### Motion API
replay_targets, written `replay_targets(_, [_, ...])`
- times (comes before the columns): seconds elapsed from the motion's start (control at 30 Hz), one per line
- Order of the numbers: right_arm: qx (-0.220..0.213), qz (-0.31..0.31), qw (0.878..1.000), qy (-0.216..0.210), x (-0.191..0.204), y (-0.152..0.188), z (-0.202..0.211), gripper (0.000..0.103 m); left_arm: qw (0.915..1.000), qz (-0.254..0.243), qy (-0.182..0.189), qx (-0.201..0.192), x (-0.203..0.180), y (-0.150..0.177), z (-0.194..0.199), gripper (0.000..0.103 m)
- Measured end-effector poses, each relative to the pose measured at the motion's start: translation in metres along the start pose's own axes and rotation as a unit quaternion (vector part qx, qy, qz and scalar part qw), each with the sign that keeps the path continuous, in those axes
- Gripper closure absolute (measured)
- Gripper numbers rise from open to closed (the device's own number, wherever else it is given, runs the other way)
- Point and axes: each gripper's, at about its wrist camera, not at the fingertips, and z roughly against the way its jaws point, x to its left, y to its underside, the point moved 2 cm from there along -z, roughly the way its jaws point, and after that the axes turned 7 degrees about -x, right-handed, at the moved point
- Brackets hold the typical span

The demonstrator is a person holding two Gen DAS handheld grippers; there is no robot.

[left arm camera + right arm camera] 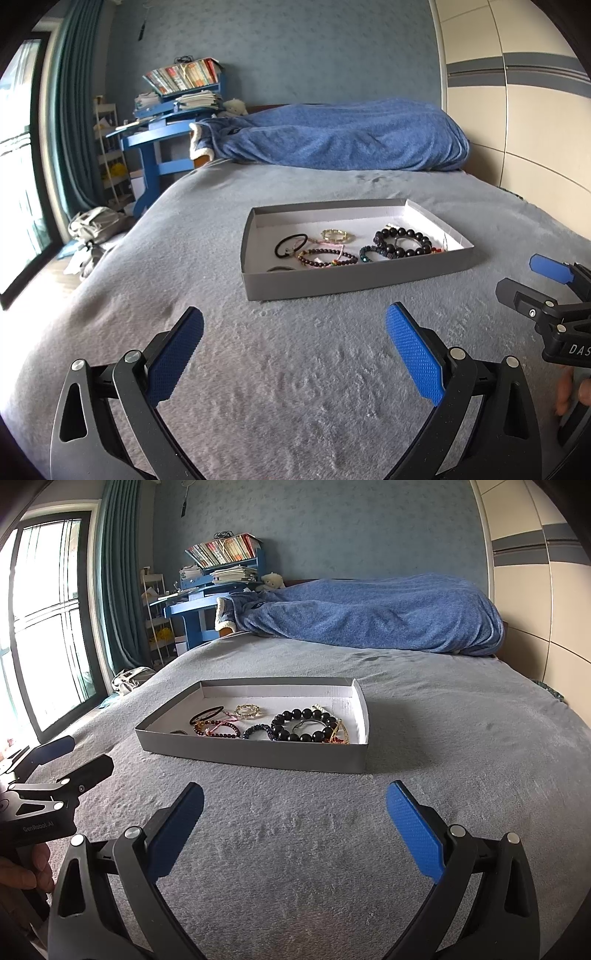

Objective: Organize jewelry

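Both tools hover wide open over the grey bed cover (pixel 295 369), nothing held: left tool (pixel 294 354), right tool (pixel 294 834). Just beyond them sits the grey tray (pixel 354 280) on the bed. Inside the tray: black bead bracelet (pixel 404 240) right, dark red bead bracelet (pixel 327 256) middle, black hair tie (pixel 290 245) left, gold bracelet (pixel 337 235) toward its far wall.

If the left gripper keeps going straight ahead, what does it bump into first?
Probably the grey front wall of the box. The left gripper is open and points along bare bedspread toward it; depth is hard to judge, so it might brush the bedspread first.
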Motion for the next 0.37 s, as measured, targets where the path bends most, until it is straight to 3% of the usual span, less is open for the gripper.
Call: replay_targets(0.37, [0.002, 0.002, 1.0, 0.0, 0.0003, -0.0006, -0.0009, 0.006, 1.0, -0.002, 0.0, 0.006, 0.0034, 0.007, -0.0017, 0.005])
